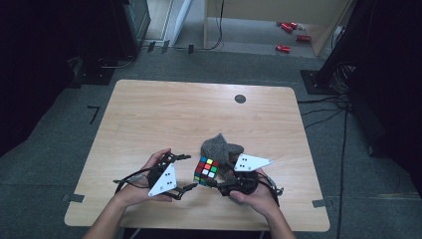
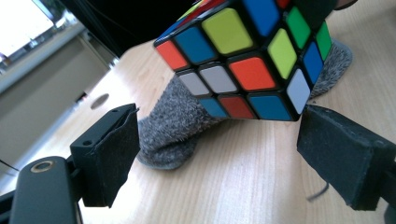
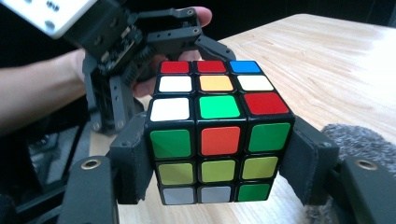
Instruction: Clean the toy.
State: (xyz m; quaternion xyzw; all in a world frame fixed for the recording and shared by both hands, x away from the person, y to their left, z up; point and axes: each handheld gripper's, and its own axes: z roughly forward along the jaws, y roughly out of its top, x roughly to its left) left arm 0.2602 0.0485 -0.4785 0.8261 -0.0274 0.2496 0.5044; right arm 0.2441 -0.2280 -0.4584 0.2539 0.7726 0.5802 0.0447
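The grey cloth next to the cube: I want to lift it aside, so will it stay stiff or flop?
The grey cloth would probably flop: it lies bunched in soft, uneven folds. Its fuzzy, knit-like surface suggests it is light and unlikely to slip. It may drag along the table rather than slide cleanly.

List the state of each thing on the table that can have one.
Cube: scrambled, clamped in the right tongs, raised off the table.
Left tongs: open, nothing between the pads.
Grey cloth: crumpled, lying on the table behind the cube.

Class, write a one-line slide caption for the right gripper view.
Right gripper clamps a scrambled puzzle cube above the wooden table.
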